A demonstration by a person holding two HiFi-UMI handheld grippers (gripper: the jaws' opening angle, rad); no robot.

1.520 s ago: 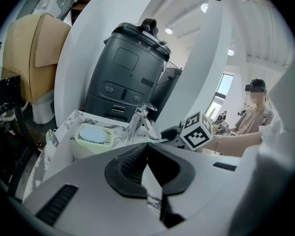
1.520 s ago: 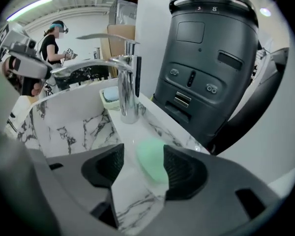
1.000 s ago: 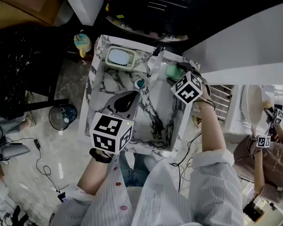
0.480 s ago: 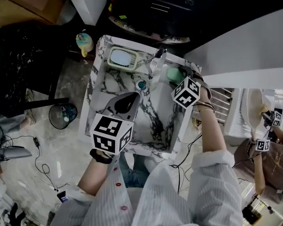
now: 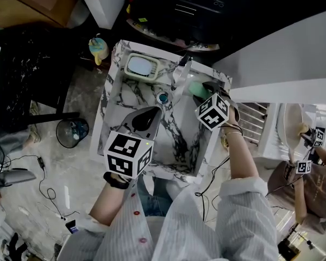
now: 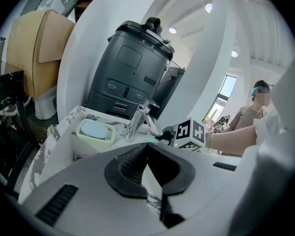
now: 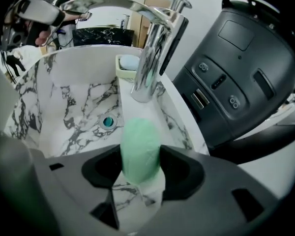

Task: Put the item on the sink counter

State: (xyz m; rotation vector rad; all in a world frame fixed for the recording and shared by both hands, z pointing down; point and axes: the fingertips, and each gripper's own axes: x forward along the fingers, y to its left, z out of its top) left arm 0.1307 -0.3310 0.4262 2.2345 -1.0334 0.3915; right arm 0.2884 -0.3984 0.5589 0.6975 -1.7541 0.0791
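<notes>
R tool [image 7: 140, 156] jaws just closing, pinching green soap [image 7: 139, 132] at narrow table rim [image 7: 179, 127]. Risk: slick bar squirts out, drops into basin [image 7: 73, 107]. L tool [image 6: 146, 146] pressed together, empty.

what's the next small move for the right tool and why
Probably ease the right tool down until the green soap rests on the sink counter beside the faucet, then open. Its jaws have just been closing with the soap upright between them, over the marble strip.
</notes>
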